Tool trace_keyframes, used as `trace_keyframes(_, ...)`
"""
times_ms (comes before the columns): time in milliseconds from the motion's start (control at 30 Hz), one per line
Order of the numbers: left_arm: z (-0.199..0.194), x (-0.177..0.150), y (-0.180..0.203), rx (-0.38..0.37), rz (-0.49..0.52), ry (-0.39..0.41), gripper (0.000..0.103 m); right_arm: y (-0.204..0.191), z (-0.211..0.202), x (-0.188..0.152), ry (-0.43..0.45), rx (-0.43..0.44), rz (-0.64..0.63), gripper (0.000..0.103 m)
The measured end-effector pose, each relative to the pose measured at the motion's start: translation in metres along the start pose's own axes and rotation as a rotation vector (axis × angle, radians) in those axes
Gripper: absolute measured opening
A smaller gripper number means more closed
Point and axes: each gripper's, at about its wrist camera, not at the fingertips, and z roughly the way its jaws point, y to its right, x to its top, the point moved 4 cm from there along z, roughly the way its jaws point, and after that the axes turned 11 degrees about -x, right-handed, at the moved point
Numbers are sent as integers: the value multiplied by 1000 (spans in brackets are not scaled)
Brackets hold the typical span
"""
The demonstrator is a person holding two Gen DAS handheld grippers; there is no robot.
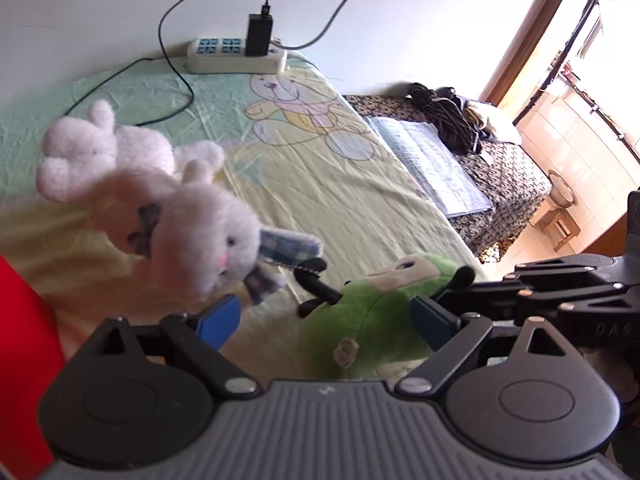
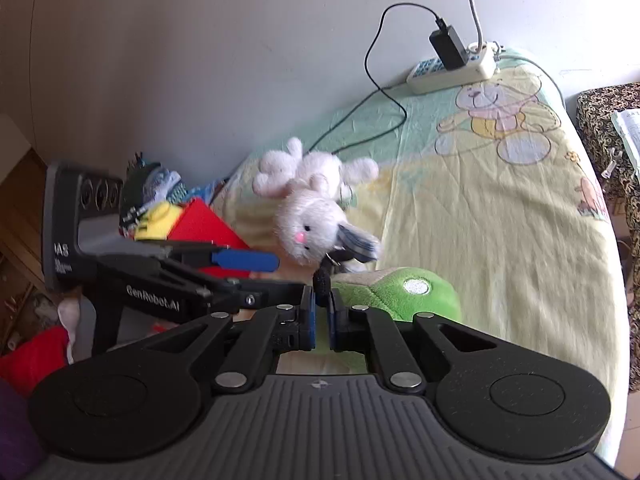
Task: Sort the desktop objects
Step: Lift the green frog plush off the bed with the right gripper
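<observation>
Far left in the right wrist view, a pile of cloth items [image 2: 160, 196] is sitting off the table edge beside a red block [image 2: 204, 220]; the same red block [image 1: 24, 360] is filling the left wrist view's lower-left corner. Left hand-held gripper [image 1: 324, 316] is hovering low over the table [image 1: 320, 184], jaws spread wide, blue fingertips [image 1: 220, 316] gripping nothing; the green plush toy [image 1: 372, 312] is lying between them without clear contact. Just left of it, the white bunny plush [image 1: 188, 232] is lying on its back, head toward the camera, plaid ear [image 1: 288, 244] nearly touching the green toy's black limb [image 1: 316, 280]. A second white plush [image 1: 108, 148] is lying behind the bunny, touching it. Right hand-held gripper [image 2: 321, 316] is nearly closed, pads pinching a small black nub [image 2: 321, 280] of the green plush toy [image 2: 404, 292], which is resting at the near table edge. The table is wearing a yellow-green sheet with a bear print [image 1: 292, 108]. At the back, a power strip [image 1: 236, 56] is sitting against the wall with a black charger [image 1: 259, 34] plugged in. Far right, a patterned bed [image 1: 504, 176] is carrying an open book [image 1: 432, 164] and dark clothing [image 1: 452, 116].
</observation>
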Motion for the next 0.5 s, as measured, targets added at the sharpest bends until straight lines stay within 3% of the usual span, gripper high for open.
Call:
trace_keyframes(133,4,-13,15,-81,3,-37,92,2,-6,-26,-98,-1,18,13)
trace_keyframes(200,7,-20,20,-130,-5,-65,93,3,-14,-33,-87,3,51,18)
trace_keyframes(367,10,-17,12,-130,-51,-38,96,14,-24,-33,-30,-31,157,19)
trace_keyframes(500,9,-19,-1,-70,-53,-41,96,30,-28,-25,49,-94,282,20)
